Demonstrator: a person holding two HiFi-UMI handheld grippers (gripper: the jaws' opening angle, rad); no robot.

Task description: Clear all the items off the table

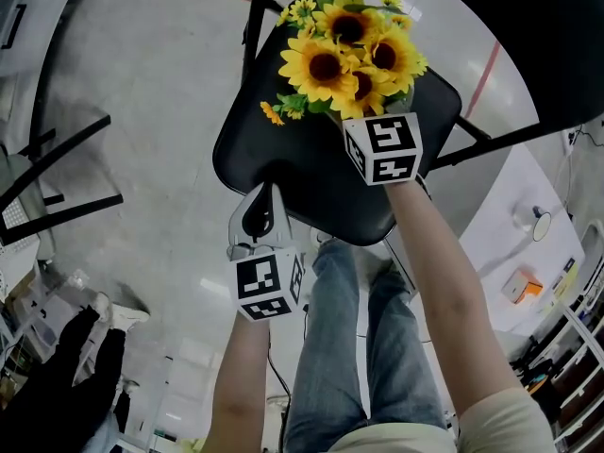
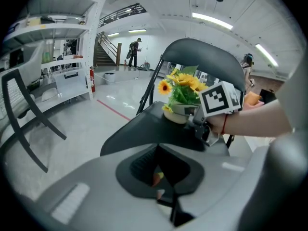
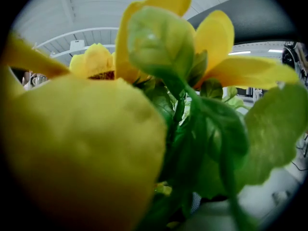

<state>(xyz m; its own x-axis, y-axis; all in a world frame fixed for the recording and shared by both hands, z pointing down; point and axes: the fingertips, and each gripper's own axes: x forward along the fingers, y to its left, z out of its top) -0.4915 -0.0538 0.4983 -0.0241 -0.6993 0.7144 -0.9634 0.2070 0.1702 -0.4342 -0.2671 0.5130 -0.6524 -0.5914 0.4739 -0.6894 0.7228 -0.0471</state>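
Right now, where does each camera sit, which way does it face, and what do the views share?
Head view: on the person's head, looking steeply down onto the black chair seat bearing the yellow sunflower bouquet; both forearms, legs and the left gripper show.
Left gripper view: on that gripper, facing across the seat toward the bouquet; the right gripper and right forearm show.
Right gripper view: buried in petals and leaves; no body visible.
Shared: all three see the bouquet.

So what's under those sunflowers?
A pale pot holds the sunflowers, and it stands on a black chair seat. From above the blooms cover the pot; what fills it is hidden.
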